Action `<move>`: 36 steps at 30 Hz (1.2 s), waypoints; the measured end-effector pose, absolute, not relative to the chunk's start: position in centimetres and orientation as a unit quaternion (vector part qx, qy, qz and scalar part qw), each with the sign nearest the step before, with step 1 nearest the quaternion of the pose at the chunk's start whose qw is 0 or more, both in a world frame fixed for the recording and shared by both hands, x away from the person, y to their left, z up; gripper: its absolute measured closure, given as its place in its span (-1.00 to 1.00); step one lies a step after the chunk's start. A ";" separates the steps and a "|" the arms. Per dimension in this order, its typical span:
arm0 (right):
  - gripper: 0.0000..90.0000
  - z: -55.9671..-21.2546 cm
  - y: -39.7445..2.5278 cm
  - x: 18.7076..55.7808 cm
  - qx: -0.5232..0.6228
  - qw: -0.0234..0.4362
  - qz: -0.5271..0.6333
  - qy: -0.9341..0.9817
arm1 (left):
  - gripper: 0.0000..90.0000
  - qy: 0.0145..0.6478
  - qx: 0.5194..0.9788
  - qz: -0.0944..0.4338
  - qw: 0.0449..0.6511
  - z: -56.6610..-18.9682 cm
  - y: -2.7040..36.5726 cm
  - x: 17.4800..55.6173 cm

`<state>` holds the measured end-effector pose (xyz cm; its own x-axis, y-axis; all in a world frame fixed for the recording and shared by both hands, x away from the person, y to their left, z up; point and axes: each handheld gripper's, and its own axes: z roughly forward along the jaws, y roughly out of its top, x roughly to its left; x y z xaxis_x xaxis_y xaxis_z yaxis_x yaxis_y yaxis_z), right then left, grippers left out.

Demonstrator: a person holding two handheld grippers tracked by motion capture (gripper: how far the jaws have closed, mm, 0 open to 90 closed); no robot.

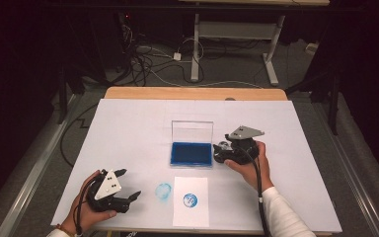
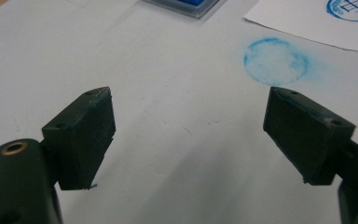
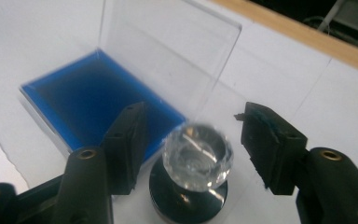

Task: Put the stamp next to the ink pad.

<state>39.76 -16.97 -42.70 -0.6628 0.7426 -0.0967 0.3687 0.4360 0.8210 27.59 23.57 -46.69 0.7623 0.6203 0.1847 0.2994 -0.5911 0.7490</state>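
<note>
High view. A white sheet (image 1: pixel 128 128) covers the table. At its centre sits an open ink pad (image 1: pixel 191 154), blue surface up, its clear lid (image 1: pixel 192 131) standing upright on the far edge. Near of the pad lies a slip of paper (image 1: pixel 190 213) carrying one round blue imprint (image 1: pixel 190 200); just left of the slip, a fainter blue ring (image 1: pixel 163 191) marks the sheet itself. The right gripper (image 1: pixel 222 150) is just right of the pad, where the stamp (image 1: pixel 221 148) stands. The left gripper (image 1: pixel 127 185) rests at the near left corner, well apart from all of this.

Left gripper view. The jaws are spread wide with nothing between them. The smudged ring (image 2: pixel 275 60) lies beyond the right-hand jaw, and the corner of the paper (image 2: pixel 307 23) is farther off.

Right gripper view. The stamp (image 3: pixel 196 161), a dark round base under a faceted clear knob, stands upright on the sheet just beside the pad's (image 3: pixel 88 102) near right corner. The jaws are apart, one on each side of the knob, neither pressing on it. The lid (image 3: pixel 168 51) rises behind.

Hazards, by my judgement:
- The knob is faceted and smooth; an off-centre closure could let it slip or tip the stamp over.
- The left-hand jaw sits close to the pad's corner; closing could nudge the pad or pick up ink.
- A tipped stamp would leave a stray mark on the sheet, as the ring suggests.
- A wide lift toward the far side risks striking the upright lid.
</note>
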 end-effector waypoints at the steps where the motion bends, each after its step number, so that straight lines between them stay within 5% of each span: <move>1: -0.12 -42.4 -17.0 39.7 0.341 0.230 0.413 0.813 | -0.64 0.266 0.865 0.220 0.365 -46.7 23.6 27.6; 23: -0.59 -40.9 -17.1 39.0 0.334 0.275 0.426 0.795 | -0.64 0.261 0.870 0.219 0.356 -46.8 23.5 27.7; 36: -0.53 -39.5 -17.3 37.8 0.326 0.289 0.424 0.794 | -0.64 0.259 0.872 0.219 0.353 -46.8 23.4 27.6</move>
<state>37.79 -17.27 -39.46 -0.6207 0.7627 -0.1818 0.2729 0.4275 0.8618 27.63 23.41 -46.84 0.7693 0.6070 0.1994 0.2971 -0.6161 0.7295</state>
